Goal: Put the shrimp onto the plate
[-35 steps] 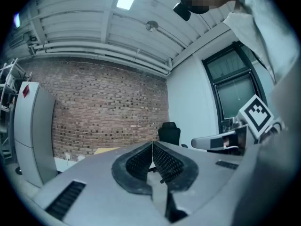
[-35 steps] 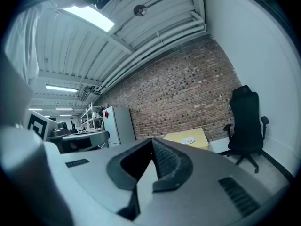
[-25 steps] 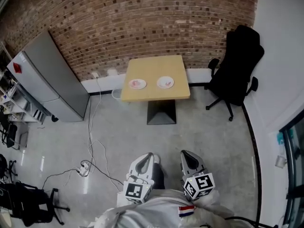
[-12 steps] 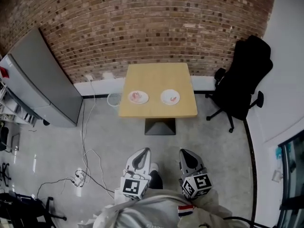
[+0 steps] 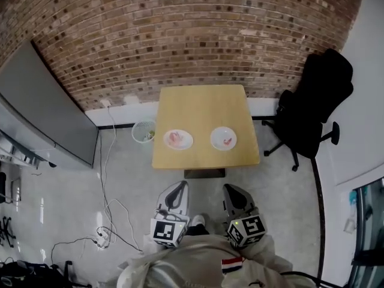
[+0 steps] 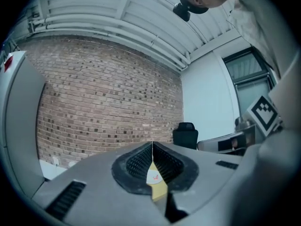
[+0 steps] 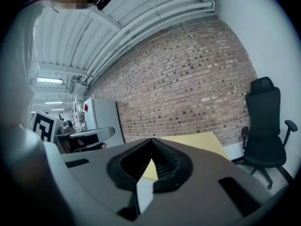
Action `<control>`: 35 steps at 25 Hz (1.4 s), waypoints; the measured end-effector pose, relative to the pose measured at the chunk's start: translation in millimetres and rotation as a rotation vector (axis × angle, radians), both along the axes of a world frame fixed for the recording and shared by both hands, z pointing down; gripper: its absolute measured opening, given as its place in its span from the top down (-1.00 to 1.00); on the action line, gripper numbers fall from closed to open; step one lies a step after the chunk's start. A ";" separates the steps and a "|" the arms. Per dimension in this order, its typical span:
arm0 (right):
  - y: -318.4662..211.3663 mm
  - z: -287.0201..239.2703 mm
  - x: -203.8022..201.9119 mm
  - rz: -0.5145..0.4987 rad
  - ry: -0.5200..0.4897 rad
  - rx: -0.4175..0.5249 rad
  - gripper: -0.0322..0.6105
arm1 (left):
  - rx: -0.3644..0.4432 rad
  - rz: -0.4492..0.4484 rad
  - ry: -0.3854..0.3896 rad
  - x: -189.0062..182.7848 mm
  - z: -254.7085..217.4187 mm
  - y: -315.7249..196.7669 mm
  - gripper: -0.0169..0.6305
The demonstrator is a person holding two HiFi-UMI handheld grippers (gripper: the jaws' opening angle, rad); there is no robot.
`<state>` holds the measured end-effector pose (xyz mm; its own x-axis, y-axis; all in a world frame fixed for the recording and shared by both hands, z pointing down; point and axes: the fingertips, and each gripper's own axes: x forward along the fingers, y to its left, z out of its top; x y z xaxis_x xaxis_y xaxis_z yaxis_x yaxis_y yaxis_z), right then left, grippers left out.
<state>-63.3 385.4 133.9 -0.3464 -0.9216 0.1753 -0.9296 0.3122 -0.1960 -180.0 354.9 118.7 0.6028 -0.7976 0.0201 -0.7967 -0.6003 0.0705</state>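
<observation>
Ahead of the left gripper (image 5: 177, 188), the table (image 5: 204, 108) stands nearer now.

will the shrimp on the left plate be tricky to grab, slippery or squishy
Likely light: the shrimp shows as a small pink cluster on its white plate. Too small here to judge texture, so slippery is only a guess. The shallow plate might slide on the smooth table if nudged.
</observation>
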 end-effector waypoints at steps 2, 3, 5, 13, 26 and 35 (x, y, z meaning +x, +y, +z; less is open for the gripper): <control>-18.9 0.1 -0.5 0.008 -0.009 -0.001 0.82 | -0.005 0.007 -0.004 -0.2 1.8 -21.6 0.91; -26.8 0.0 0.1 0.015 -0.010 -0.001 0.82 | -0.007 0.011 -0.009 -0.2 3.7 -30.6 0.91; -42.2 -0.1 2.0 0.024 -0.006 0.000 0.82 | -0.012 0.016 -0.015 0.6 7.4 -45.9 0.91; -88.0 3.2 18.0 0.027 -0.012 -0.013 0.82 | -0.017 0.006 -0.016 13.1 8.1 -90.8 0.91; -211.3 10.8 68.1 -0.055 -0.018 -0.018 0.82 | -0.020 -0.089 -0.039 55.8 14.4 -199.1 0.91; -279.1 12.7 102.9 -0.126 -0.061 -0.017 0.82 | -0.058 -0.167 -0.099 83.4 23.6 -254.0 0.91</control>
